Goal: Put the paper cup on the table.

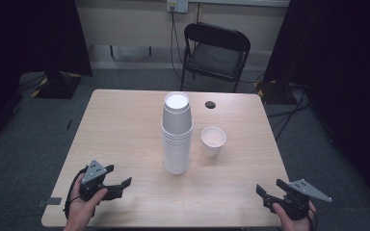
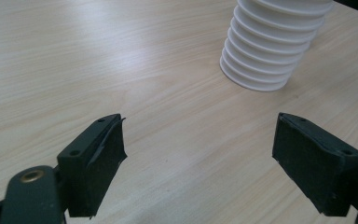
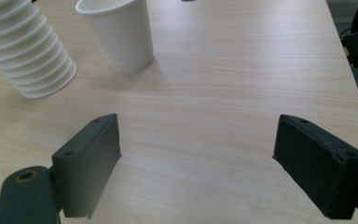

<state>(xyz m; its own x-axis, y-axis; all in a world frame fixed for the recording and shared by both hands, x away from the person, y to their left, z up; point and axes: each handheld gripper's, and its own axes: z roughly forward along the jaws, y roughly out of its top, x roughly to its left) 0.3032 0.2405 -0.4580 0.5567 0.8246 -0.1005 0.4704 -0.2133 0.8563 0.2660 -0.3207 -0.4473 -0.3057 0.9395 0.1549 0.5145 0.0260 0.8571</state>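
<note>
Nearest me, my left gripper [image 1: 120, 184] sits at the table's [image 1: 125, 125] near-left edge, jaws wide, nothing btwn them. My right gripper [image 1: 268, 190] is at the near-right corner, jaws also spread wide, empty. Farther out, mid-table, a tall stack of white cups [image 1: 177, 134] stands upside down. Just beside it on the right, apart from it, a single white cup [image 1: 213, 141] stands upright, mouth up.
</note>
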